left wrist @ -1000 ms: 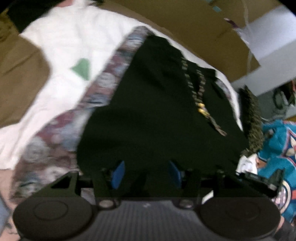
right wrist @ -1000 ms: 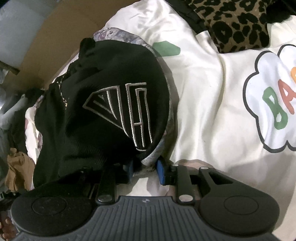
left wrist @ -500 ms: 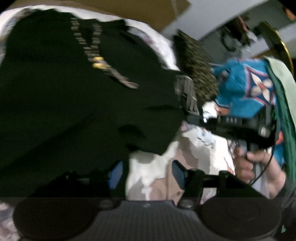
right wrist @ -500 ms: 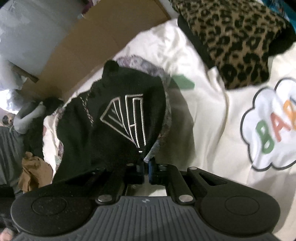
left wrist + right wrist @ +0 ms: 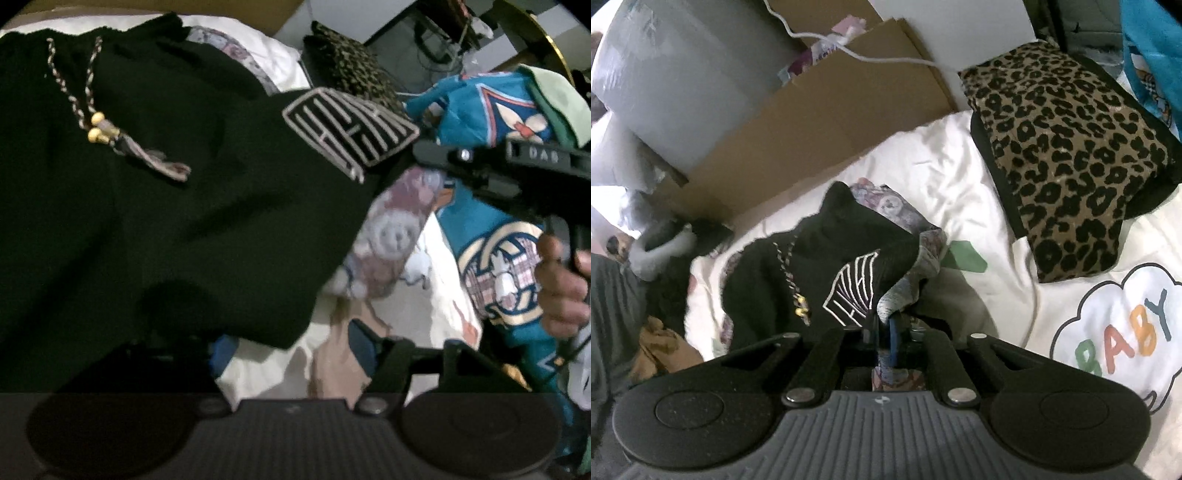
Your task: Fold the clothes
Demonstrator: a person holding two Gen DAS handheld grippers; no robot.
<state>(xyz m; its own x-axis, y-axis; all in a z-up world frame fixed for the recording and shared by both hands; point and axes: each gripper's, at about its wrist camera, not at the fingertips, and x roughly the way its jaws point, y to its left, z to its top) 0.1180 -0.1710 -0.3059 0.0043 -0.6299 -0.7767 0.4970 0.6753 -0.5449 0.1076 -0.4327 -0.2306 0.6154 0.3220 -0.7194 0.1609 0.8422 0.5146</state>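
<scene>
A black garment (image 5: 184,203) with a beaded drawstring (image 5: 96,125), a floral lining and an embroidered logo (image 5: 347,133) lies on the white bedding. In the right wrist view my right gripper (image 5: 884,332) pinches the garment (image 5: 820,266) at its corner, black cloth and floral lining between the pads, and holds that corner raised off the bed. Its jaws are opening slightly, with the fabric still between them. My left gripper (image 5: 291,349) stands open at the garment's lower edge over bare sheet, and the hem drapes over its left pad.
A leopard-print cushion (image 5: 1071,166) lies at the back right, and flat cardboard (image 5: 812,122) leans behind the bed. The white sheet carries a "BABY" cloud print (image 5: 1119,332). A teal jersey (image 5: 491,236) lies right of the garment, beside the person's hand (image 5: 561,280).
My right gripper closed on the garment's corner and lifted it, bunching the cloth. My left gripper swept right along the garment to its lower corner, jaws still apart.
</scene>
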